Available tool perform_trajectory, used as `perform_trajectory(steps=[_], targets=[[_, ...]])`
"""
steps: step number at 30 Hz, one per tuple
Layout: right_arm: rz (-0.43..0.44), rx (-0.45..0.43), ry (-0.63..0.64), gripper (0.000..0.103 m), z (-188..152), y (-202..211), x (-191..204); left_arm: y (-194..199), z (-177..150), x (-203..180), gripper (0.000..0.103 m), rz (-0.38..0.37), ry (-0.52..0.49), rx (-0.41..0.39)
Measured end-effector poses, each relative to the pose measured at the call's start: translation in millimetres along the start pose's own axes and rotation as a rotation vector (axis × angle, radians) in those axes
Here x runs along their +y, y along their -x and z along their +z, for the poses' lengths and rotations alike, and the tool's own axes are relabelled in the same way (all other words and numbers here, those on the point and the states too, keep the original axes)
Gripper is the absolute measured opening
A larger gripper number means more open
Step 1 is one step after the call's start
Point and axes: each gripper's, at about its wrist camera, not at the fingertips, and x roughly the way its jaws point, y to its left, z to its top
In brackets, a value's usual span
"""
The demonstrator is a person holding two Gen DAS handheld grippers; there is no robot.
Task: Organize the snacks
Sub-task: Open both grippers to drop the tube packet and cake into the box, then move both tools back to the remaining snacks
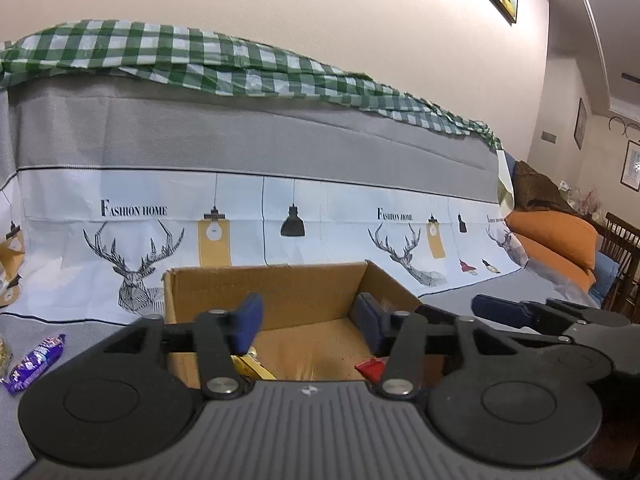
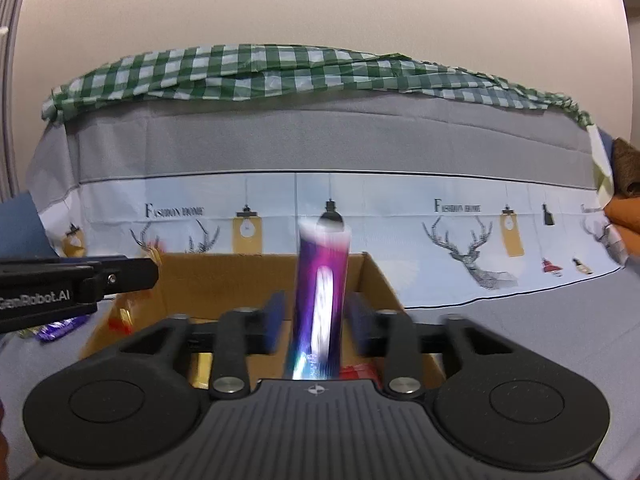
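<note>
The right tongs (image 2: 316,320) stand apart around the upright purple snack pack (image 2: 322,300), its long axis vertical over the cardboard box (image 2: 240,280) just ahead, while the left tongs (image 1: 310,320), wide and empty, hover over the same box.

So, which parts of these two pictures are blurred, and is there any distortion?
Right wrist view: the purple snack packet between the fingers is smeared by motion blur, fingers slightly soft too. Left wrist view: mostly sharp, the cardboard box clear. Both views: fisheye bends the sofa back into a curve.
</note>
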Motion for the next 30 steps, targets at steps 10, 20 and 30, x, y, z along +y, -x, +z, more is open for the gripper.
perform_trajectory(steps=[10,20,30], targets=[[0.022,-0.021,-0.063,0.064,5.5,2.0,20.5,18.2,8.7,55.0,0.037,0.120,0.044,-0.022],[0.243,-0.050,-0.186,0.023,9.9,8.8,93.4,31.4,8.6,206.0,0.029,0.498,0.426,0.072],[0.527,0.252,-0.273,0.033,21.4,-72.1,226.6,61.9,-39.8,306.7,0.042,0.571,0.942,0.131]])
